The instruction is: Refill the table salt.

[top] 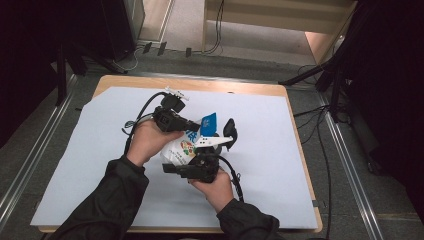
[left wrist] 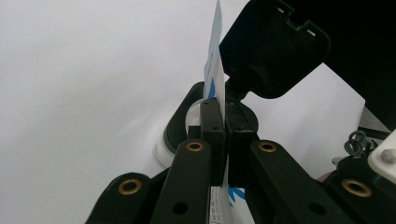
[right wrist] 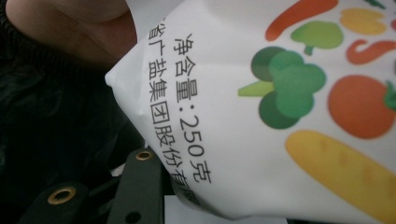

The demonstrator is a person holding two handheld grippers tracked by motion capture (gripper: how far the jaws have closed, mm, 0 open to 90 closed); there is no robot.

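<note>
**Bright table, dark surroundings**

In the high view even overhead light falls on the pale blue-white rectangular table cover [top: 280, 165]; the room's edges sink into black, and detail is soft. The left gripper view blows out to white. The right gripper view is close but readable.

One bag [top: 182, 147] sits between the hands, just below the centre of the high view. Two grippers work on it: the left gripper [top: 196, 125] at about 11 o'clock of the bag, the right gripper [top: 212, 146] at about 3 o'clock. Two hands hold them, the left hand [top: 150, 140] and the right hand [top: 215, 187]. One white sheet [top: 100, 150] covers one surface [top: 240, 87].
</note>
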